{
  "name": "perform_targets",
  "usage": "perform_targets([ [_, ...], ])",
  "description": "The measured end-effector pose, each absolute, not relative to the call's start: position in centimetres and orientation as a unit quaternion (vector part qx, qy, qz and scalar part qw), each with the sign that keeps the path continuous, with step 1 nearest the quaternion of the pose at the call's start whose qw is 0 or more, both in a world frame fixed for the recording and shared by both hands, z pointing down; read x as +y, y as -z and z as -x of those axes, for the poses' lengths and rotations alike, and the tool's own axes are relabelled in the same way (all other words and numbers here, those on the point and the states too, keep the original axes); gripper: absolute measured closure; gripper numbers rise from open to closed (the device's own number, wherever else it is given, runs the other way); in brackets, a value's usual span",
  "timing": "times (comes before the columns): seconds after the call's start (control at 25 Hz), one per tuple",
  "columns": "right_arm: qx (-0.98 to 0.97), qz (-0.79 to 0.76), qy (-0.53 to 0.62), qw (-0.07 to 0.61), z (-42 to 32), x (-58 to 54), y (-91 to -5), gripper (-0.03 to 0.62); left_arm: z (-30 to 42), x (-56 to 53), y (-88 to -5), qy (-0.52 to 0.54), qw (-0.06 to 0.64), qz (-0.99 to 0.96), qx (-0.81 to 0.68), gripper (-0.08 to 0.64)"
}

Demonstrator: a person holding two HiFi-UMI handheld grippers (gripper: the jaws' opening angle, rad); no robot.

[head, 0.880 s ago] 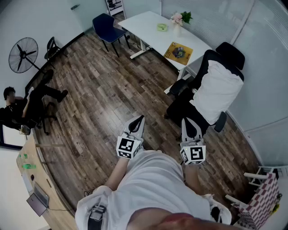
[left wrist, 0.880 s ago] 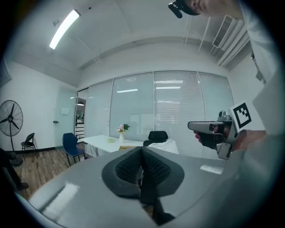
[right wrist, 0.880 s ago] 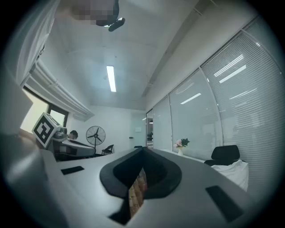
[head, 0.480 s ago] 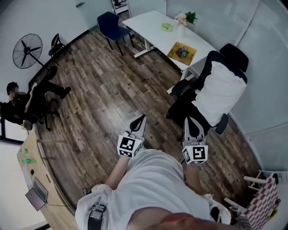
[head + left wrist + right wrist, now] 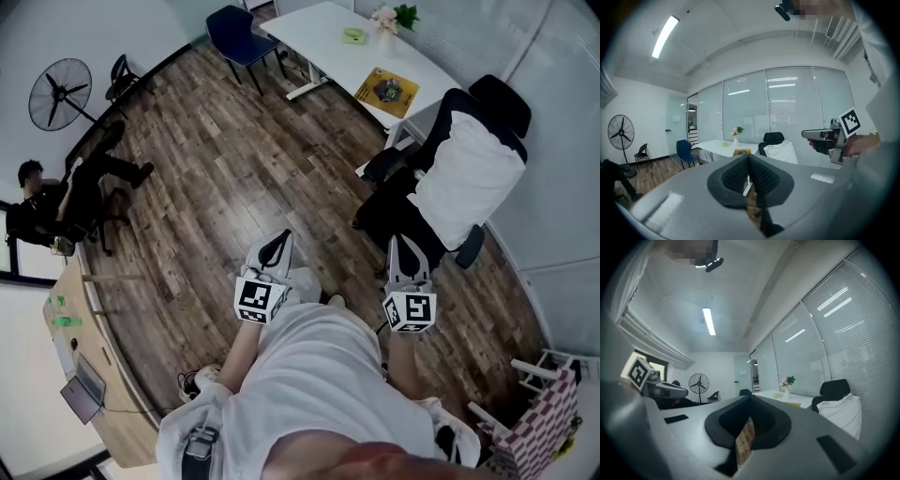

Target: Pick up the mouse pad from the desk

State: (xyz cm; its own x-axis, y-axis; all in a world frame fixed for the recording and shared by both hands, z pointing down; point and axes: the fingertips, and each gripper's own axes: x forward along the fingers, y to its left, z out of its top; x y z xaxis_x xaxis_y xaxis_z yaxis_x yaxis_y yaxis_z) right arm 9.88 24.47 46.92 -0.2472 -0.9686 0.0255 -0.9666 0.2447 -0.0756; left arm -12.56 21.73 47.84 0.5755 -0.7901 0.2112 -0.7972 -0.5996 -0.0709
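Note:
The yellow mouse pad (image 5: 385, 91) lies on the white desk (image 5: 309, 37) at the far end of the room, well away from both grippers. My left gripper (image 5: 279, 242) and right gripper (image 5: 401, 244) are held side by side in front of the person's body, over the wood floor, pointing toward the desk. In the left gripper view the jaws meet at the tips with nothing between them, and the mouse pad (image 5: 742, 152) shows small on the desk (image 5: 715, 144) beyond. The right gripper's jaws are likewise closed on nothing.
A black office chair draped with a white garment (image 5: 464, 178) stands between me and the desk's near end. A blue chair (image 5: 236, 33), a vase of flowers (image 5: 386, 17), a standing fan (image 5: 58, 94), a seated person (image 5: 47, 202) and a wooden counter (image 5: 89, 375) are around.
The room has slid a little up and to the right in the head view, and a shoe now shows at lower left. Both grippers stay shut in front of the body.

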Motion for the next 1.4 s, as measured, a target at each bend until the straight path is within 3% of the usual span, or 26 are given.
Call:
perform_targets([
  [0.32,0.783,0.621,0.047,-0.007,-10.0,18.8,-48.2,0.592,14.2,16.1,-49.5,-0.107,0.032,-0.876,-0.469,0.574],
  [0.92,0.761,0.647,0.026,-0.029,-10.6,-1.5,-45.7,0.592,11.6,-6.7,-47.3,-0.081,0.019,-0.905,-0.418,0.574],
  [1.4,0.740,0.670,0.038,-0.049,-11.4,-12.4,-46.1,0.592,12.6,-17.5,-46.7,-0.077,0.023,-0.912,-0.402,0.574],
])
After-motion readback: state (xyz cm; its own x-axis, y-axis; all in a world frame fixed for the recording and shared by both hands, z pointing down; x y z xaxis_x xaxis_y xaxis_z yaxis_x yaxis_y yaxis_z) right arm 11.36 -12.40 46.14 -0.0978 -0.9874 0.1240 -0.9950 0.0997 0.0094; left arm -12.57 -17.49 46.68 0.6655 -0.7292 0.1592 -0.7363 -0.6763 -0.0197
